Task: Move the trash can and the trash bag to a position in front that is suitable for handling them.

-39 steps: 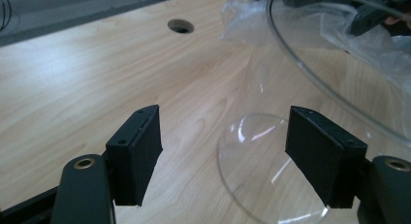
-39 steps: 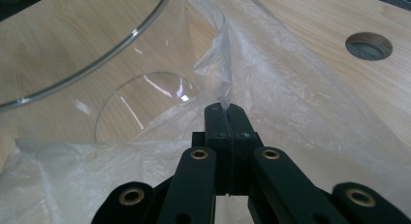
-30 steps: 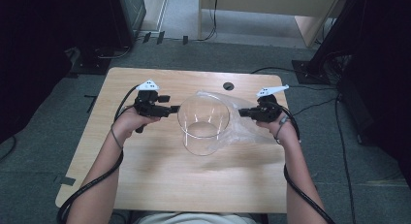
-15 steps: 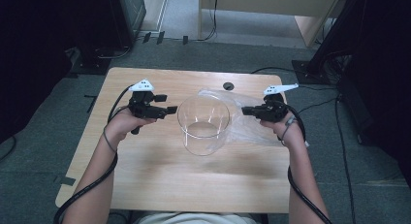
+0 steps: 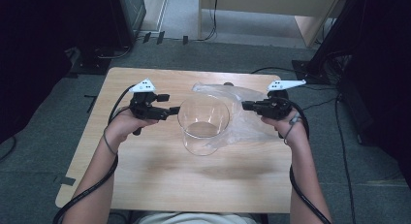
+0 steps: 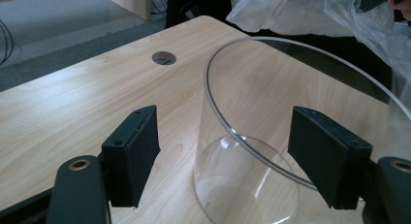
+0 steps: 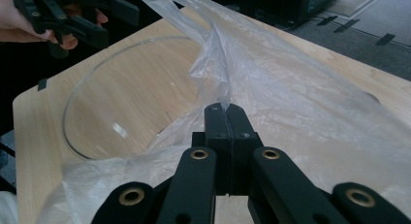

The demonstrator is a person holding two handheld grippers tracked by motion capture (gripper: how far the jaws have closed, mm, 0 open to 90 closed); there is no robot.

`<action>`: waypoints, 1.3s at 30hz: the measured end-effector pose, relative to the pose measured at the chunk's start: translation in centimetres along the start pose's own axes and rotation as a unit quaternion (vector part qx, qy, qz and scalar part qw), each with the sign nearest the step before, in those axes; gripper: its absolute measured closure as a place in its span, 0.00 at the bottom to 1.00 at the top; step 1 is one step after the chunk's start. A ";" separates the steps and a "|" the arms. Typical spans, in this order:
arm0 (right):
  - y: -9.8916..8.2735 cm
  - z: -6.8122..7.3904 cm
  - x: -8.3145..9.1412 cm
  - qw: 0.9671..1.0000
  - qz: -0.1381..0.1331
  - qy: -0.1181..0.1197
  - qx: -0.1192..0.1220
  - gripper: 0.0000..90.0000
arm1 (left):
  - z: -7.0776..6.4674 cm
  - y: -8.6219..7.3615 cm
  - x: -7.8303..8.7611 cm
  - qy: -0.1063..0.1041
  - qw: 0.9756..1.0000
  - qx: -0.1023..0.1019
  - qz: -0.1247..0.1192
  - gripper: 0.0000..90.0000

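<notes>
From above, the clear glass jar (image 5: 203, 123) stands empty mid-table beside the plastic bag (image 5: 242, 118); the left gripper (image 6: 225, 158) has just been widening, its jaws straddling the jar's rim untouched, while the right gripper (image 7: 226, 110) pinches the bag.

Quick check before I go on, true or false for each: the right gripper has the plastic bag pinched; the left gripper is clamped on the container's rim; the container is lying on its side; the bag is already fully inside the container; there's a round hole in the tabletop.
1. The right gripper has the plastic bag pinched. True.
2. The left gripper is clamped on the rim of the clear container. False: its jaws stand open on either side of the wall, not pressing on it.
3. The container lies on its side. False: it stands upright, mouth up.
4. The bag is fully inside the container. False: it is draped beside and behind it.
5. The table has a round hole. True.
</notes>
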State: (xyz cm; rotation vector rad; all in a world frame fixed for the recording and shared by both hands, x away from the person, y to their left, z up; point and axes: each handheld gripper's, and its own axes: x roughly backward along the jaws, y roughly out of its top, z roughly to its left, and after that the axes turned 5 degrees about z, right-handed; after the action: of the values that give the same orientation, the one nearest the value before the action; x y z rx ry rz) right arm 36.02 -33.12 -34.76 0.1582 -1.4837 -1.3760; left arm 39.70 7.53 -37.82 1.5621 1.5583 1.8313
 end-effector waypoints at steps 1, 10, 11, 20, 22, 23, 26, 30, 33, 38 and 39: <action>0.1 0.2 0.0 1.000 -0.002 0.002 0.001 1.00 | -0.2 0.1 0.0 -0.002 1.000 -0.002 -0.001 0.29; 1.1 1.9 -0.4 1.000 -0.011 0.008 0.024 1.00 | -1.3 0.2 -0.7 -0.014 1.000 -0.022 -0.006 0.29; 1.2 2.0 -0.4 1.000 -0.012 0.009 0.024 1.00 | -1.4 0.2 -0.7 -0.015 1.000 -0.023 -0.007 0.29; 1.9 3.4 -1.1 0.999 -0.034 0.016 0.037 1.00 | -2.4 0.3 -1.3 -0.030 0.999 -0.035 -0.012 0.29; 2.0 3.7 -1.3 0.998 -0.038 0.018 0.037 1.00 | -2.5 0.2 -1.4 -0.033 0.999 -0.035 -0.014 0.29; 2.0 3.7 -1.4 0.998 -0.041 0.018 0.038 1.00 | -2.6 0.2 -1.4 -0.033 0.999 -0.036 -0.014 0.29; 2.2 4.0 -1.6 0.998 -0.045 0.017 0.040 1.00 | -2.8 0.2 -1.6 -0.039 0.998 -0.038 -0.017 0.29; 2.3 4.4 -1.9 0.998 -0.048 0.021 0.041 1.00 | -3.1 0.2 -1.9 -0.048 0.998 -0.039 -0.022 0.27; 2.4 4.7 -2.2 0.998 -0.049 0.024 0.041 1.00 | -3.3 0.1 -2.1 -0.051 0.998 -0.039 -0.021 0.26; 2.6 5.2 -2.6 0.998 -0.052 0.026 0.037 1.00 | -4.0 0.2 -2.3 -0.073 0.996 -0.049 -0.030 0.23; 2.7 5.3 -2.7 0.998 -0.052 0.027 0.037 1.00 | -4.1 0.2 -2.4 -0.075 0.995 -0.049 -0.032 0.23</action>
State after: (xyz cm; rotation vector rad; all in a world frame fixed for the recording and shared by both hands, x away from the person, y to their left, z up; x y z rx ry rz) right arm 34.72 -26.96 -33.04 0.3208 -1.4990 -1.3894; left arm 37.28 3.47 -38.21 1.5471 1.4134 1.6881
